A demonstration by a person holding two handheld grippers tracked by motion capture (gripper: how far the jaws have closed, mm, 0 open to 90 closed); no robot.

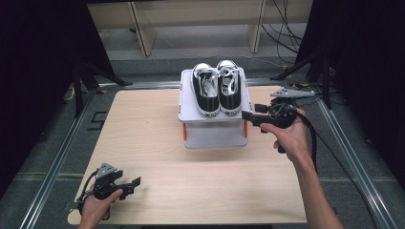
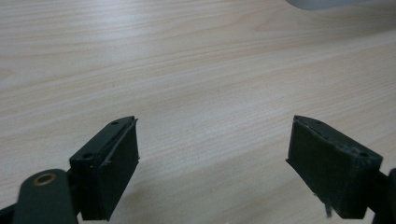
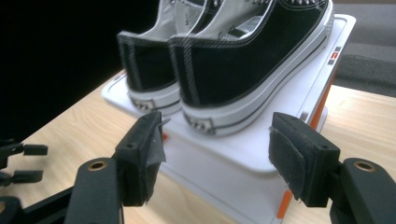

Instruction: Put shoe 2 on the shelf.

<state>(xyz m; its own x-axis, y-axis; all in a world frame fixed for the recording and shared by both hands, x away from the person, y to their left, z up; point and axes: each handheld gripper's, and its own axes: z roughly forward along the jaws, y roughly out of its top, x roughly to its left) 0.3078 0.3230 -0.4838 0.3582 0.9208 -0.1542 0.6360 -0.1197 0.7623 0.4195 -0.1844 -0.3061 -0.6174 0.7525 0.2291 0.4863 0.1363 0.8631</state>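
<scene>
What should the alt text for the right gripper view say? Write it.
A pair of black sneakers stands on a white box lid, heels toward the camera. The right claw sits open in front of it, nothing between its jaws, above the wooden table.

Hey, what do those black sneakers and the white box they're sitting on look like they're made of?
Sneakers: matte black woven fabric, probably canvas, with contrast stitching; soles look like smooth white rubber with a thin black stripe. White box: likely moulded plastic, going by its even glossy surface, rounded lid edges and orange clips.
</scene>
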